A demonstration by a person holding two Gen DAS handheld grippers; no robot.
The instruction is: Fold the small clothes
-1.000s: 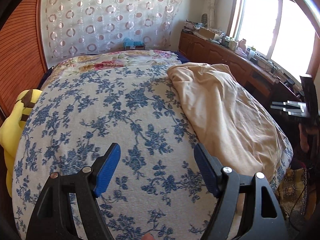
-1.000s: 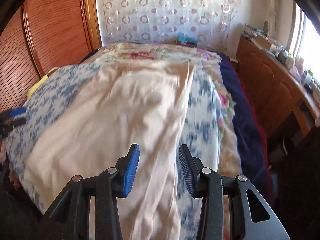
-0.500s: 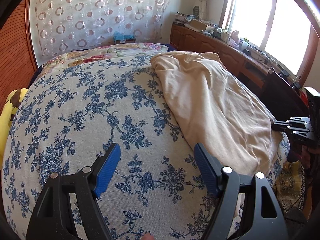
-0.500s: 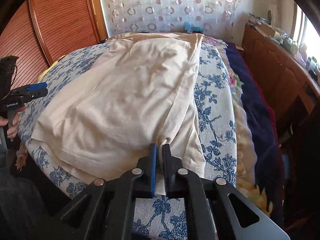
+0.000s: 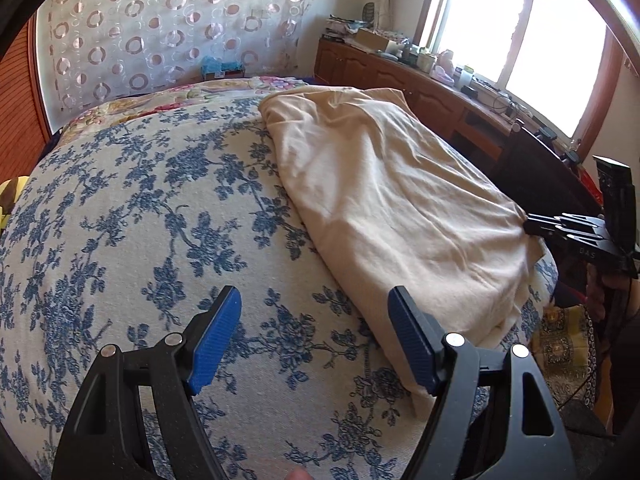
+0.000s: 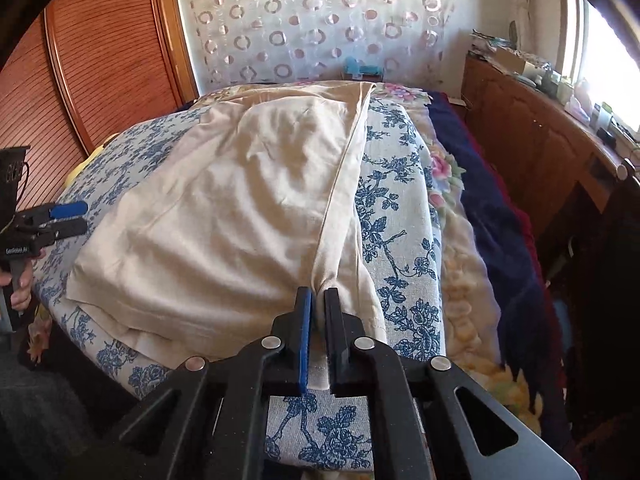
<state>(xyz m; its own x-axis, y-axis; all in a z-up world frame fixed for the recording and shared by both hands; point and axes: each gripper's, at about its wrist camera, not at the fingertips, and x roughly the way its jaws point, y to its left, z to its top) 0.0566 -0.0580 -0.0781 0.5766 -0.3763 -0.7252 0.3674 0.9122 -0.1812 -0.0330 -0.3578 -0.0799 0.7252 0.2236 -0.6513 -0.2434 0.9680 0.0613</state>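
The right gripper [image 6: 315, 300] is pinching a bunched fold at the near edge of the beige garment [image 6: 240, 216]; its jaws are standing nearly together with the cloth pressed between the pads, having just eased slightly apart without letting go. From that pinch a seam is running away toward the far end of the bed, and the garment is spreading to the left of the jaws, lying flat over the blue floral bedspread [image 6: 396, 208].

The left gripper [image 5: 314, 330] is hovering with its jaws wide apart and nothing between them, only the bedspread [image 5: 140, 220] below. The garment [image 5: 380, 200] is lying to the right of these jaws, its near corner just beside the right pad and partly hidden behind it; whether they touch I cannot tell. At the far right, the right gripper [image 5: 536, 226] is gripping the garment's edge.
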